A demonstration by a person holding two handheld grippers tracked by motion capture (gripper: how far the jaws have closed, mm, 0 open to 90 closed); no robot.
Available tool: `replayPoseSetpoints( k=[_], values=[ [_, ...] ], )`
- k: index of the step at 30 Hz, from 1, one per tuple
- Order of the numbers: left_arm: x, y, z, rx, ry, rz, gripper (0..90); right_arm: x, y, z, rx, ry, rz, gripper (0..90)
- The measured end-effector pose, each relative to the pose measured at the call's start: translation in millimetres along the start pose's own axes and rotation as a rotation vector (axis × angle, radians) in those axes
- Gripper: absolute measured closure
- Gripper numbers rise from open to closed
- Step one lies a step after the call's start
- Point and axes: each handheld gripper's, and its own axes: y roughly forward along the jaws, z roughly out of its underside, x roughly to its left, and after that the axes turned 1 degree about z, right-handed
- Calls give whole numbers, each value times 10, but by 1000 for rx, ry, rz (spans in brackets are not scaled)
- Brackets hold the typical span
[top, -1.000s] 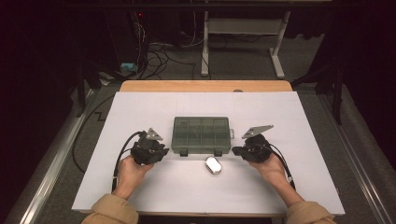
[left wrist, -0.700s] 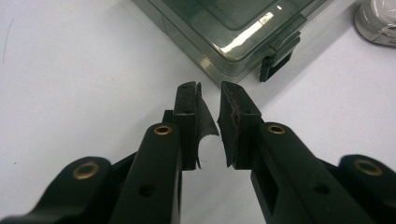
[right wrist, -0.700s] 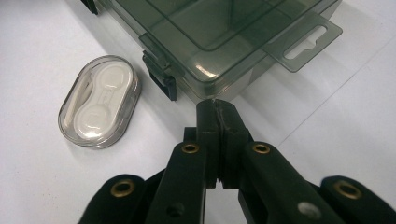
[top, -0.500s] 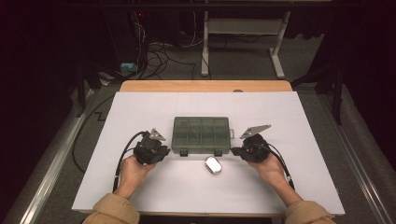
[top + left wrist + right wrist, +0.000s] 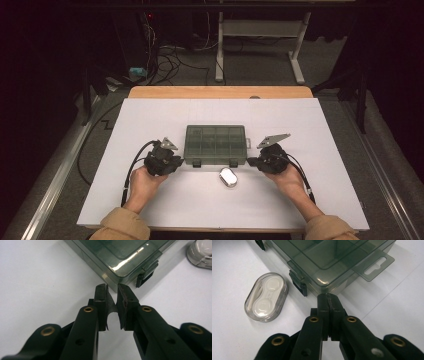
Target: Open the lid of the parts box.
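Observation:
A closed, smoky-green compartment box lies in the middle of the white table cover. Just in front of it sits a small clear oval case with two white round wells. My left gripper rests at the box's front left corner, held in a hand. In the left gripper view its jaws stand shut with nothing between them, tips just short of the box corner. My right gripper sits at the front right corner. Its jaws are pressed together and empty, close to the box and beside the oval case.
Two black latches line the box's front side, and a hang tab sticks out from its right end. The white cover leaves a strip of wooden table bare at the far edge. Cables trail from both grippers.

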Motion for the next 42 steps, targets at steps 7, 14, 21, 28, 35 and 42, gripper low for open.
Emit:
replayPoseSetpoints(
  k=[7, 14, 21, 28, 35, 42],
  values=[
    [19, -54, 2, -37, -21, 16, 774, -2, -38, -5, -25, 9, 0, 883],
    [-9, -94, -19, -74, -27, -4, 672, -9, -132, -68, -75, 14, 0, 879],
    [-39, -96, -133, -135, -18, -63, 476, -32, -155, -106, -95, 53, 1, 846],
    [-42, -118, -217, -193, -22, -79, 463, -94, -74, -124, -82, 115, 23, 817],
    [11, -172, -326, -229, -48, -79, 463, -154, 12, -237, -88, 194, 46, 793],
    [27, -230, -439, -259, -56, -80, 463, -168, 117, -401, -39, 231, 92, 776]
  ],
)
